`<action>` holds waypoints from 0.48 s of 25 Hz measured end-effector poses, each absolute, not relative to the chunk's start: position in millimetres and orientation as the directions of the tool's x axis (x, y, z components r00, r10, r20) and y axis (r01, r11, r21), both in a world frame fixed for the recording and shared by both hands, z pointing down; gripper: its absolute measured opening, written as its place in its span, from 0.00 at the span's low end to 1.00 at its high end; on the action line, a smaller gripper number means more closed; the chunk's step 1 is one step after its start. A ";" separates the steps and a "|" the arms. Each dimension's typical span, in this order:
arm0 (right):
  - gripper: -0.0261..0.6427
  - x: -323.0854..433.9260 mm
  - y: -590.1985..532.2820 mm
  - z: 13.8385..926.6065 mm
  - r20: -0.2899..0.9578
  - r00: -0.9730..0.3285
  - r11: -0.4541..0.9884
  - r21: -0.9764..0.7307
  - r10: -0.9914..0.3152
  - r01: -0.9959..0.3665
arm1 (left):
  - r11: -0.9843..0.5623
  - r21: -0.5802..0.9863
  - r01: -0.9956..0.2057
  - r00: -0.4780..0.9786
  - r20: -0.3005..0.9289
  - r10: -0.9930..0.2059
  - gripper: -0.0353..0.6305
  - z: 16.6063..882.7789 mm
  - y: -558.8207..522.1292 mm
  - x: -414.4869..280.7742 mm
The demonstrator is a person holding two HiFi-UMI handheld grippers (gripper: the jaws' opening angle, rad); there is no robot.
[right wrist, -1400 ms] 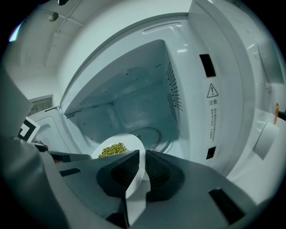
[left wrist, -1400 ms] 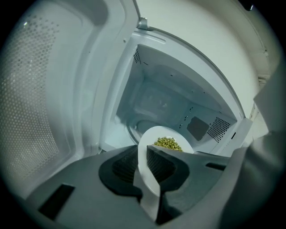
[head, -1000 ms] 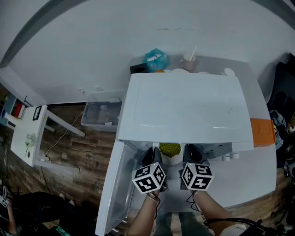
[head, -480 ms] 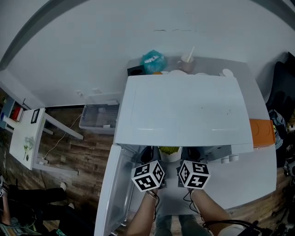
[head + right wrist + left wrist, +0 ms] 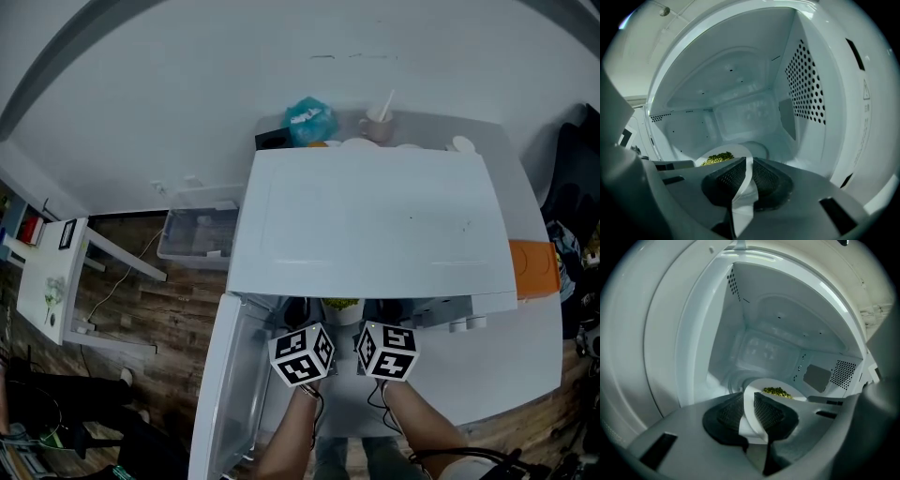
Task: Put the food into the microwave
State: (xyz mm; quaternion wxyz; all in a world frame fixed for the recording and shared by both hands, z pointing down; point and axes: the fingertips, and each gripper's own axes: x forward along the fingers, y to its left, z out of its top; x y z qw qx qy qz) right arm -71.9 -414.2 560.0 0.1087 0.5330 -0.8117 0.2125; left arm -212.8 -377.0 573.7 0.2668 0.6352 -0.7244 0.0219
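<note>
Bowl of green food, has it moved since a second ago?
Yes. The bowl of green food has gone forward, further under the front edge of the microwave, so less of it shows in the head view.

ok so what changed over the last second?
The left gripper and right gripper pushed forward, carrying the plate of green food deeper into the microwave. In the head view the food has nearly vanished under the microwave's top. Both grippers' fingers stay shut on the plate's rim, one on each side. The door stays open.
</note>
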 end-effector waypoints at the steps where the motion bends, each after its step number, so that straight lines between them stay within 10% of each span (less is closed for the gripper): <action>1: 0.12 -71.9 -415.1 559.7 0.402 -0.406 0.342 -0.222 -0.821 -0.913 | 0.192 0.303 -0.934 -0.054 0.412 -0.909 0.15 573.4 -378.0 -212.8; 12: 0.12 -71.4 -415.8 566.8 0.452 -0.360 0.316 -0.171 -0.816 -0.933 | 0.194 0.242 -0.951 -0.076 0.425 -0.902 0.15 579.1 -381.8 -211.1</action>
